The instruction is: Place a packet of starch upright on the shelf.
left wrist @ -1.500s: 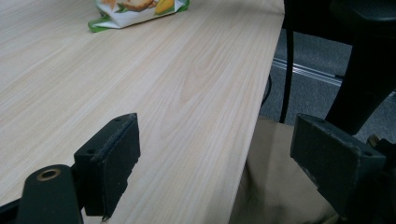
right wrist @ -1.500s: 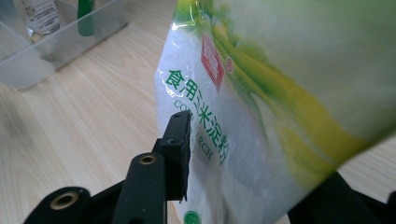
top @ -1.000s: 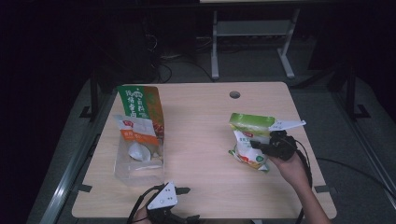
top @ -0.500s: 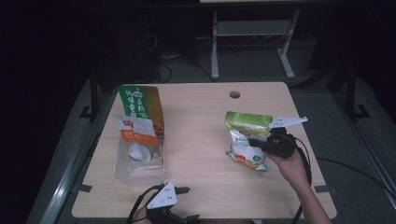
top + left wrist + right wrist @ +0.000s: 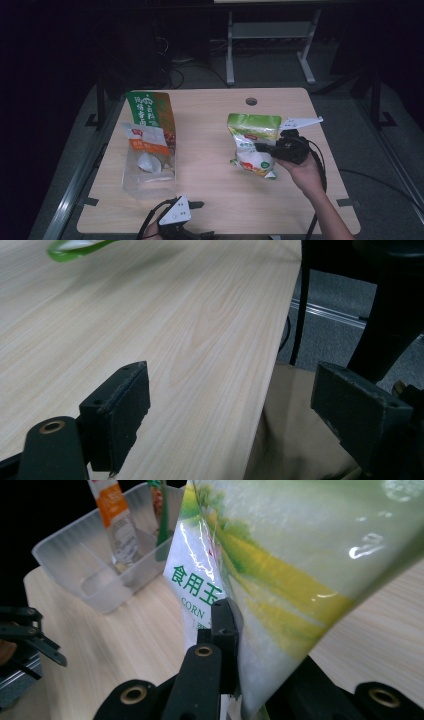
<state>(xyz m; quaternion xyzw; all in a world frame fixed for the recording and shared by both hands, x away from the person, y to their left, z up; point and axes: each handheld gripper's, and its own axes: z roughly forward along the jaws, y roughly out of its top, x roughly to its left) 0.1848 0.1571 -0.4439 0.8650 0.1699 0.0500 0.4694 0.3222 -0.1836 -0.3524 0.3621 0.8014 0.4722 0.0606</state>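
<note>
A green and white bag of corn starch (image 5: pixel 251 135) hangs upright just above the right half of the wooden table (image 5: pixel 210 130). My right gripper (image 5: pixel 261 148) is shut on its lower part from the right side. In the right gripper view the bag (image 5: pixel 280 555) is pinched between the black jaws of that gripper (image 5: pixel 240 630), and one jaw is hidden behind the bag. My left gripper (image 5: pixel 202 219) rests at the table's front edge, open with nothing between its jaws (image 5: pixel 240 405).
A clear plastic bin (image 5: pixel 131 180) lies on the left of the table, holding a tall green and orange bag (image 5: pixel 150 112) and a smaller orange-labelled packet (image 5: pixel 145 142). The bin (image 5: pixel 75 555) sits beyond the held bag. A round cable hole (image 5: pixel 251 101) is at the back.
The right gripper has lifted the green and white bag off the table, and the bag has swung from lying flat to hanging upright. The left gripper has stayed put.
</note>
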